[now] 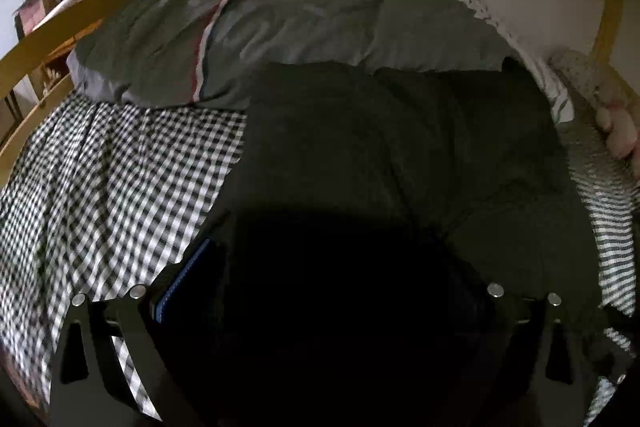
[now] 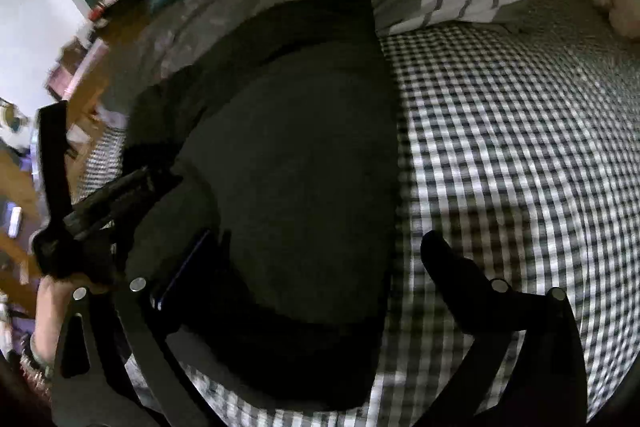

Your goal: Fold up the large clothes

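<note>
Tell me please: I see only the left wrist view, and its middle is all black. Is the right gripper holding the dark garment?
Observer: No. The right gripper is open. Its right finger is over the checked sheet, off the dark garment.
Operator: Where is my left gripper?
Observer: The left gripper is at the garment's left edge. I cannot tell whether it grips.
Operator: Is the garment's right side flat?
Observer: Its right edge runs nearly straight down the sheet, with no visible bunching.
</note>
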The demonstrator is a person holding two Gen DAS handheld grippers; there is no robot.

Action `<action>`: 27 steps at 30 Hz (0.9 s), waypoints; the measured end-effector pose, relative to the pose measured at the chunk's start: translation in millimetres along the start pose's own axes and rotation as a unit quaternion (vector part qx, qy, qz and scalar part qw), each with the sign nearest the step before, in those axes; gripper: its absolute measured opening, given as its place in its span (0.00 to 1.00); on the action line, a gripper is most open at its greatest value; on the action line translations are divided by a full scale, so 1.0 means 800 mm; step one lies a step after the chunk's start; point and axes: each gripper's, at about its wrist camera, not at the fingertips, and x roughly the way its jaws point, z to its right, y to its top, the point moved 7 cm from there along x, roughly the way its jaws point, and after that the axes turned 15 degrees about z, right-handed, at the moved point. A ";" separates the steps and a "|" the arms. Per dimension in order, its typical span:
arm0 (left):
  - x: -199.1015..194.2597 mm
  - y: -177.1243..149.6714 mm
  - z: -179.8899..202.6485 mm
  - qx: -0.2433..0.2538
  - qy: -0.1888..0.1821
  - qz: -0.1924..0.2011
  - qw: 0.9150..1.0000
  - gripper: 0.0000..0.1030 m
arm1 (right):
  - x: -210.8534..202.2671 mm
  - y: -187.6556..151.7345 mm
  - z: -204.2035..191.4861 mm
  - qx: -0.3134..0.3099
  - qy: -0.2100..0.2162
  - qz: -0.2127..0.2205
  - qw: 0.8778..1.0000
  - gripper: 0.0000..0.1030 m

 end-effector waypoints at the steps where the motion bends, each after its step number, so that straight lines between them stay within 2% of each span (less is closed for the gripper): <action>1: -0.010 -0.001 -0.001 -0.008 -0.004 0.000 1.000 0.96 | -0.008 -0.004 -0.001 0.015 0.014 -0.005 1.000 0.97; 5: -0.073 -0.021 -0.011 -0.081 -0.054 -0.001 0.995 0.96 | -0.031 -0.021 0.019 0.107 0.078 -0.027 0.991 0.97; 7: -0.093 -0.041 -0.019 -0.123 -0.075 -0.008 0.990 0.96 | -0.030 -0.034 0.028 0.156 0.110 -0.043 0.981 0.97; 8: -0.104 -0.059 -0.025 -0.156 -0.087 -0.017 0.984 0.96 | -0.022 -0.034 0.032 0.188 0.132 -0.057 0.972 0.97; 11: -0.125 -0.093 -0.035 -0.190 -0.098 -0.017 0.977 0.96 | -0.005 -0.051 0.031 0.227 0.165 -0.085 0.956 0.97; 12: -0.126 -0.105 -0.038 -0.200 -0.098 -0.030 0.975 0.96 | 0.005 -0.059 0.029 0.236 0.171 -0.103 0.951 0.97; 14: -0.117 -0.139 -0.040 -0.234 -0.114 -0.075 0.963 0.96 | 0.021 -0.073 0.022 0.246 0.179 -0.125 0.944 0.97; 17: -0.102 -0.176 -0.045 -0.244 -0.110 -0.111 0.957 0.94 | 0.038 -0.079 0.011 0.271 0.208 -0.137 0.930 0.98; 19: -0.101 -0.183 -0.043 -0.228 -0.116 -0.095 0.962 0.94 | 0.047 -0.079 0.006 0.286 0.222 -0.144 0.921 0.98; 21: -0.101 -0.187 -0.032 -0.192 -0.101 -0.089 0.972 0.95 | 0.058 -0.077 0.001 0.295 0.229 -0.151 0.915 0.98; 23: -0.102 -0.191 -0.024 -0.168 -0.088 -0.081 0.978 0.95 | 0.070 -0.075 -0.004 0.313 0.232 -0.160 0.907 0.98; 25: -0.106 -0.192 -0.021 -0.166 -0.084 -0.069 0.980 0.95 | 0.077 -0.073 -0.010 0.322 0.232 -0.158 0.904 0.98; 26: -0.113 -0.192 -0.022 -0.184 -0.089 -0.058 0.977 0.95 | 0.078 -0.073 -0.015 0.319 0.231 -0.155 0.906 0.97; 27: -0.123 -0.194 -0.022 -0.209 -0.099 -0.050 0.972 0.95 | 0.076 -0.074 -0.019 0.314 0.231 -0.151 0.908 0.93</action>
